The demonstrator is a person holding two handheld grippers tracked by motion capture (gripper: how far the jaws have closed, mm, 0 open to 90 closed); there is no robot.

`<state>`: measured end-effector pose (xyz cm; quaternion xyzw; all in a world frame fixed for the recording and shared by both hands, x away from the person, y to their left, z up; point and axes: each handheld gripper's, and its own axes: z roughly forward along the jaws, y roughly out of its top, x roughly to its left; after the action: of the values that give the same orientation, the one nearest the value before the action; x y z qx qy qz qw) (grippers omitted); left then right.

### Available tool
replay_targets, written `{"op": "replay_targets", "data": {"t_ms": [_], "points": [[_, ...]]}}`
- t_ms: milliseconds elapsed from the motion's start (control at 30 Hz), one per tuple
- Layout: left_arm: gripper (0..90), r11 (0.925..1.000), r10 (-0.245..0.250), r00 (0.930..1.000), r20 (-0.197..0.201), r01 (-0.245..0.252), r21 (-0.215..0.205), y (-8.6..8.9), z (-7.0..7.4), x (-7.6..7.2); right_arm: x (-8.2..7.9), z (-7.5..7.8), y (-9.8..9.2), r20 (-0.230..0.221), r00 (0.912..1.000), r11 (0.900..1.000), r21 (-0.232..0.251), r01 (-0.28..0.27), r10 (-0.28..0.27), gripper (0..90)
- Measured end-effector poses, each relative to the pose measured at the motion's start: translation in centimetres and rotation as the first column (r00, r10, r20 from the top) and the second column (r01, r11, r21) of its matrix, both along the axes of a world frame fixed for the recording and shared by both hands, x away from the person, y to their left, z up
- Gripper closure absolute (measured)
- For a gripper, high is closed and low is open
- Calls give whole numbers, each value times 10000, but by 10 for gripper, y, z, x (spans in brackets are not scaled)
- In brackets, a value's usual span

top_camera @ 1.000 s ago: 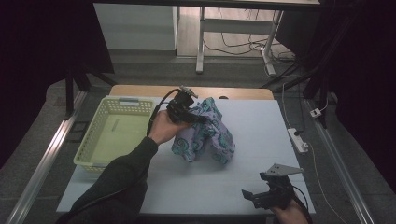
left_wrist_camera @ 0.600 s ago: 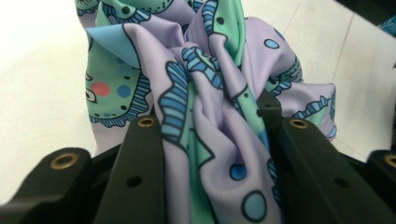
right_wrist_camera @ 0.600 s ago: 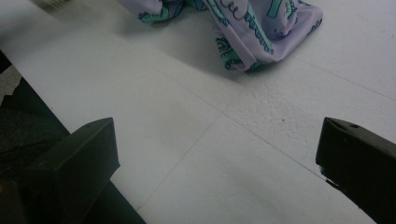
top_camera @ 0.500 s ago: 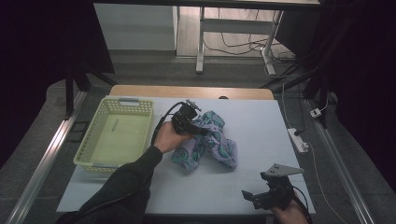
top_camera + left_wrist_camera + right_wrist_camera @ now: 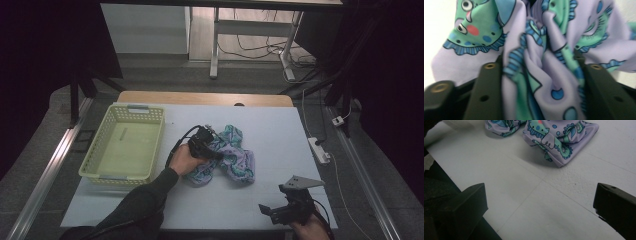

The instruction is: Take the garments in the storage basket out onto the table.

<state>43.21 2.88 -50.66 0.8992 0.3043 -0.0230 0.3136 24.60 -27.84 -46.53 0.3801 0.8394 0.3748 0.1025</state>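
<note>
High view: my left gripper (image 5: 214, 150) sets the patterned cloth (image 5: 232, 157) on the tabletop (image 5: 280, 135) beside the basket (image 5: 95, 165), jaws just opening, folds slack between them. Right gripper (image 5: 267, 210) waits wide open, empty. Next, I'd back off cleanly.

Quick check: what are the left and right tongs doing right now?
Left tongs: just been opening, cloth bunched between the jaws, grip cannot be told.
Right tongs: open, holding nothing.
</note>
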Motion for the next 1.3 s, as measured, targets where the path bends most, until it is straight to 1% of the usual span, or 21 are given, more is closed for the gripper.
{"op": "replay_targets", "data": {"t_ms": [33, 67, 100, 133, 233, 267, 300, 367, 433, 467, 500, 567, 633, 667, 700, 800, 900, 1067, 1133, 1233, 1300], "points": [[497, 9999, 23, 10000, 18, -24, 111, 0, -3, 0, 0, 0, 0, 0, 10000, 10000, 0, 0, 0, 0], [469, 9997, 9, 10000, 32, -10, 240, 0, -7, 0, 0, 0, 0, 17, 10000, 10000, -6, -25, 25, 0], [415, 9996, 17, 10000, 24, -18, 280, 0, -9, -1, 0, 0, 0, 23, 10000, 10000, -29, -25, 25, 0], [415, 9997, 47, 10000, 32, -48, 228, 0, -10, -1, 0, 0, 0, 23, 10000, 10000, -29, -25, 25, 0], [357, 9998, 59, 10000, -31, -58, 164, 0, -10, -1, 0, 0, 0, 7, 10000, 10000, -42, -29, 29, 0], [357, 9998, 34, 10000, -53, -33, 205, 0, -10, -1, 0, 0, 0, 7, 10000, 10000, -42, -29, 29, 0], [296, 9996, 9, 10000, -87, -7, 265, -1, -9, 0, 0, 0, 1, 10, 10000, 10000, -51, -31, 31, 0], [244, 9995, 28, 9999, -123, -24, 313, -2, -8, 0, 0, 0, 1, 9, 10000, 10000, -54, -32, 32, 0], [187, 9994, -69, 9999, -157, 74, 324, -2, -6, -1, 0, 0, 0, 3, 10000, 10000, -57, -29, 30, 0], [187, 9995, -94, 9999, -135, 98, 306, -1, -4, -1, 0, 0, 0, 3, 10000, 10000, -57, -29, 30, 0], [164, 9996, -100, 9999, -113, 103, 261, -1, -2, -2, 0, 0, 0, 1, 10000, 10000, -60, -33, 33, 0], [122, 9992, -144, 9999, 23, 143, 365, -1, 1, -4, 0, -1, 0, 5, 10000, 10000, -62, -44, 44, 0], [78, 9997, -103, 9998, 148, 100, 242, -1, 4, -6, 0, -1, 1, 4, 10000, 10000, -79, -57, 57, 0], [62, 9996, -174, 9996, 222, 169, 237, 0, 7, -7, 0, -1, 1, -9, 10000, 9999, -85, -53, 53, 0], [62, 9995, -215, 9994, 280, 209, 218, 1, 9, -8, 0, -1, 1, -9, 10000, 9999, -85, -53, 53, 0], [29, 9997, -258, 9988, 424, 260, -42, 4, 16, -12, 0, -1, 1, -15, 10000, 9999, -124, -74, 74, 0], [18, 9994, -323, 9978, 577, 331, -134, 7, 21, -15, 0, 0, 1, -18, 10000, 9998, -170, -69, 68, 0], [6, 9976, -435, 9966, 694, 472, -516, 15, 27, -20, 0, -1, 1, -21, 10000, 9998, -182, -68, 67, 0], [5, 9968, -404, 9968, 684, 449, -657, 18, 28, -21, 0, -1, 2, -29, 10000, 9998, -169, -81, 81, 0], [0, 9958, -205, 9977, 651, 262, -880, 24, 30, -23, 0, -1, 2, -27, 9999, 9998, -184, -108, 107, 0], [0, 9954, -121, 9978, 653, 182, -938, 27, 31, -24, 0, -1, 2, -30, 9999, 9997, -190, -120, 119, 0]]}}
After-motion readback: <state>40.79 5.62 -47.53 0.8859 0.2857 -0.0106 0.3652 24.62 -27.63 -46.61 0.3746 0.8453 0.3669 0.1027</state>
